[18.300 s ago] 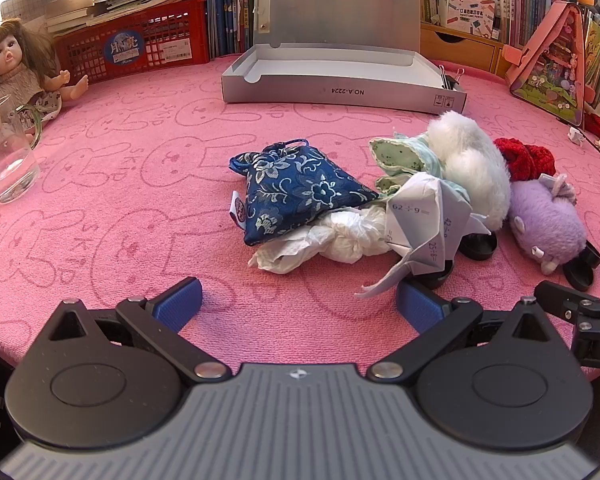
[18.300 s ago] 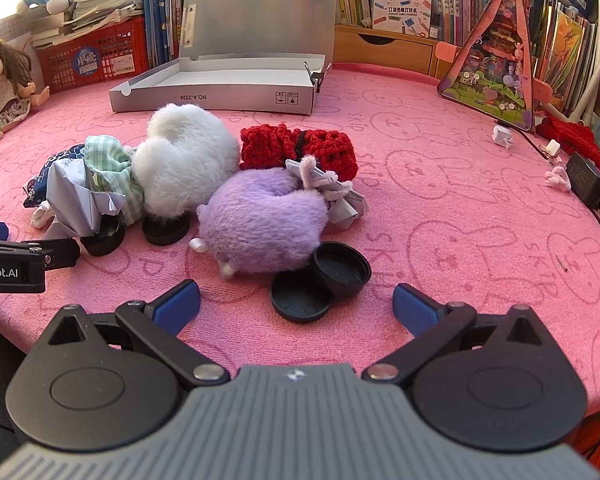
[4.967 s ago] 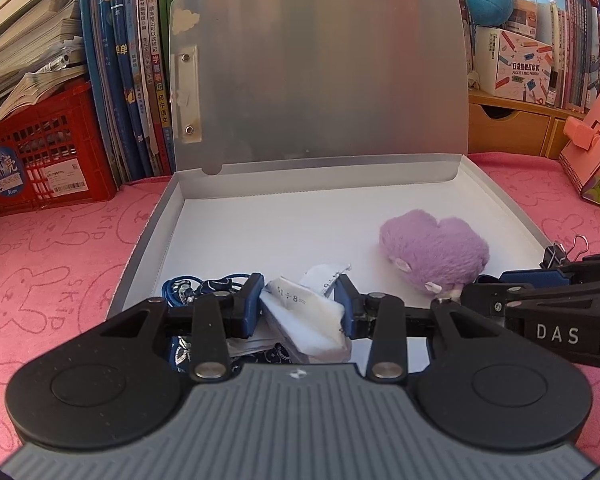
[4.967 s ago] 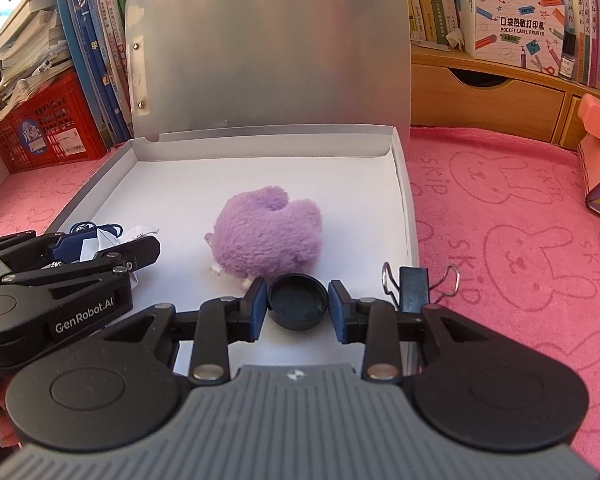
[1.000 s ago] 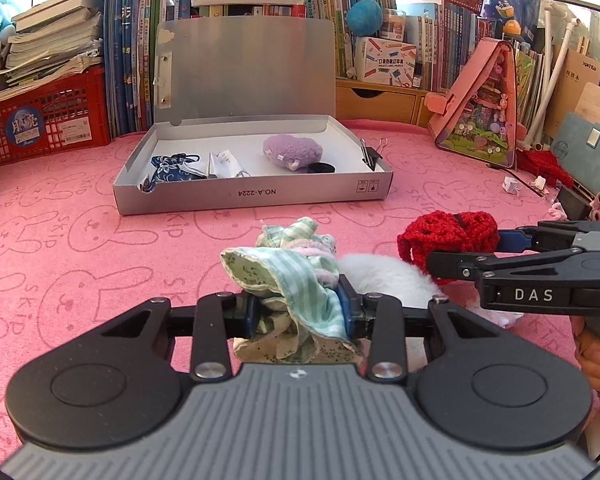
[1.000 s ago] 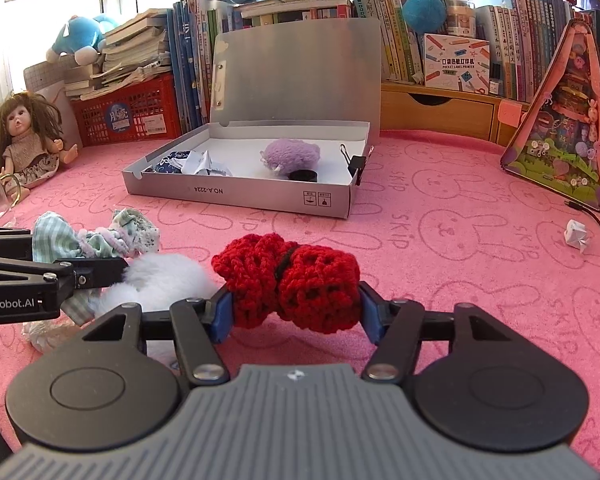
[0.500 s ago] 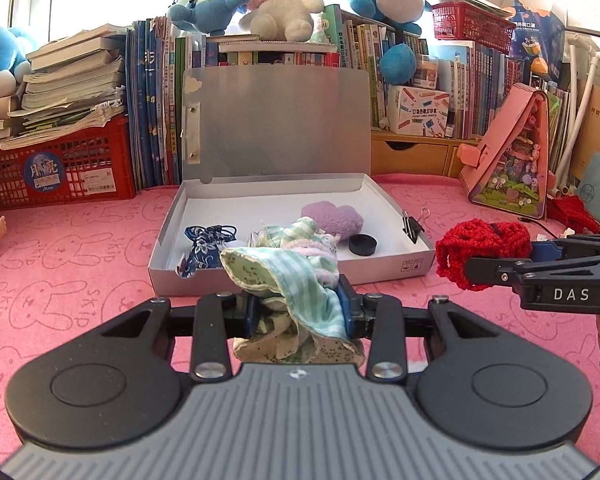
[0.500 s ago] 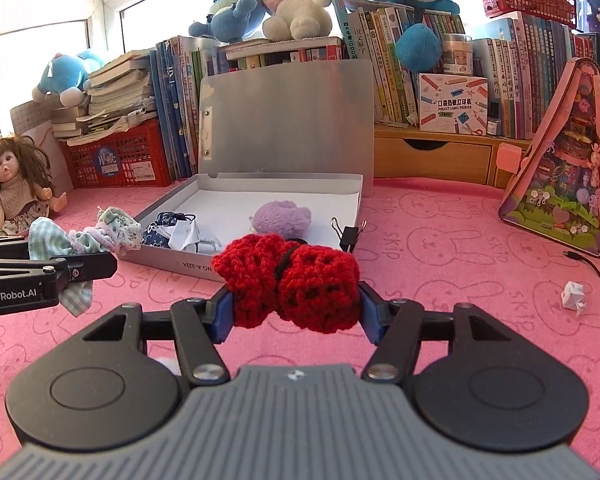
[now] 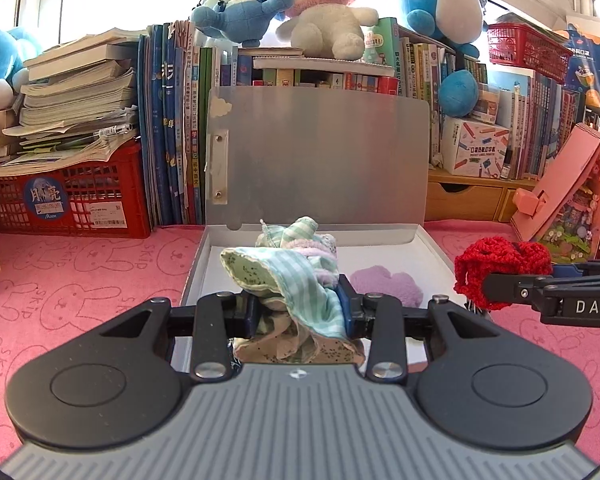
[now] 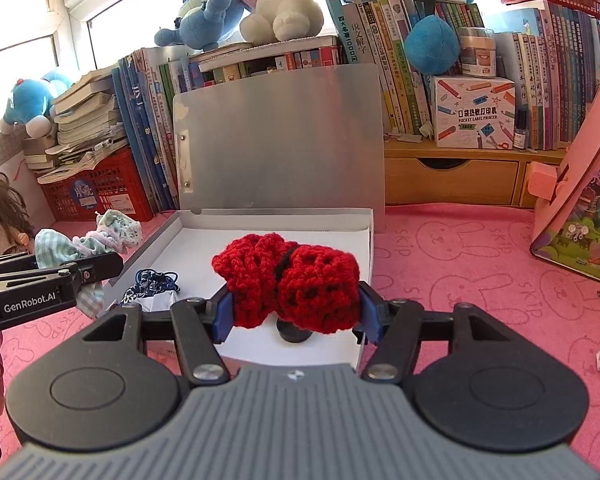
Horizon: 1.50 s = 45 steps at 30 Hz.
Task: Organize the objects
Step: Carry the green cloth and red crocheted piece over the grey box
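A pink rabbit-print table cover fills the foreground, backed by shelved books and plush toys; the landmark is an open grey box with its lid upright at the rear. The left gripper is pinched on a green-and-white cloth bundle, held over the box's front left part. The right gripper is clamped on a red crocheted piece, held above the box's front wall.

Left wrist view only: a purple plush lies inside the box, right of the bundle, and the red piece hangs just outside the box's right wall.

Right wrist view only: inside the box, a blue patterned pouch and white paper lie at the front left corner, and a black cap sits beneath the red piece. A doll stands far left of the box, a red crate behind it to the left; a pink toy house leans well to its right.
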Motion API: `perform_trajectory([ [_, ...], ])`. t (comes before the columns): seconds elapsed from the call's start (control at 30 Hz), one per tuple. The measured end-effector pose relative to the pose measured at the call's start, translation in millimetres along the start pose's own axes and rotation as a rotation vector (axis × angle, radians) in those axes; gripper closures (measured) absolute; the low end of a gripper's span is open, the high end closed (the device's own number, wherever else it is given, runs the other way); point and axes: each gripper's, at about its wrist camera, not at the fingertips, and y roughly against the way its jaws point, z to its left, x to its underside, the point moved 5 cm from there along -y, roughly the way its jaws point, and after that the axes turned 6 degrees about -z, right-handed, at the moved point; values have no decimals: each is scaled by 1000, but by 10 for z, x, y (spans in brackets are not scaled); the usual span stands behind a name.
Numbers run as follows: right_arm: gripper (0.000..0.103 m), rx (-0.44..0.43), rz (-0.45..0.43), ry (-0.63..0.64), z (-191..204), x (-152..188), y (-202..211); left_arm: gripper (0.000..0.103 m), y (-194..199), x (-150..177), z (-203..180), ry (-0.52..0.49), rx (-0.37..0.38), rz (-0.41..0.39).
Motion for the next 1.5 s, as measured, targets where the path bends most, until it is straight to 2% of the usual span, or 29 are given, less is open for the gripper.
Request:
perform_trajectory([
  [0.2,40,37,38,-51,-108,-132,-457,61,-496,-85,176,23,-49,41],
  [0.33,40,65,62,-59,-137,-176,-742,61,-853,-44,280,23,-94,88],
  [0.47,40,75,80,-65,-135,-201,-981,61,-1103,31,332,25,-106,130],
  [0.87,38,77,114,-48,-98,-85,-1398,61,-1427,164,409,5,-113,166],
  [0.97,34,82,114,-48,-86,-46,-1427,60,-1464,224,389,4,-112,180],
  [1.07,24,77,96,-44,-80,-43,-1392,60,-1463,250,354,-11,-106,182],
  [1.13,22,66,90,-59,-85,-49,-1356,56,-1448,243,327,-21,-102,184],
  [1.2,20,57,79,-72,-92,-64,-1299,45,-1413,227,311,-15,-100,183],
  [1.3,18,46,58,-83,-92,-98,-1183,34,-1325,199,291,8,-106,173],
  [1.5,16,15,12,-65,-58,-165,-842,23,-1031,144,155,-40,-108,145],
])
